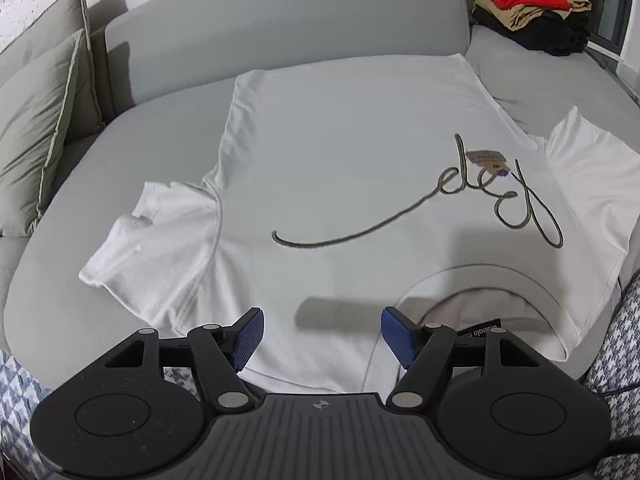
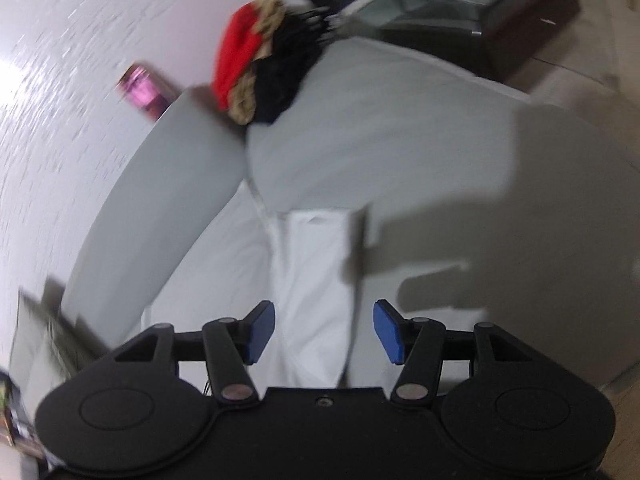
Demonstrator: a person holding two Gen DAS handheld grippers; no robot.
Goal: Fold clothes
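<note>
A white T-shirt (image 1: 328,168) with dark script lettering lies spread flat on the grey sofa seat (image 1: 160,132), collar (image 1: 476,284) nearest me and both sleeves out. My left gripper (image 1: 322,336) hovers open over the shoulder, left of the collar, with nothing between its blue pads. In the blurred right wrist view, my right gripper (image 2: 324,330) stands open above the shirt's white sleeve (image 2: 316,280); the pads grip no cloth.
A stack of folded clothes (image 1: 532,8), red on top of tan and black, sits at the sofa's far right corner (image 2: 256,64). Grey cushions (image 1: 40,112) lean at the left. A pink can (image 2: 142,90) stands behind the backrest. Patterned fabric (image 1: 616,352) borders the near edge.
</note>
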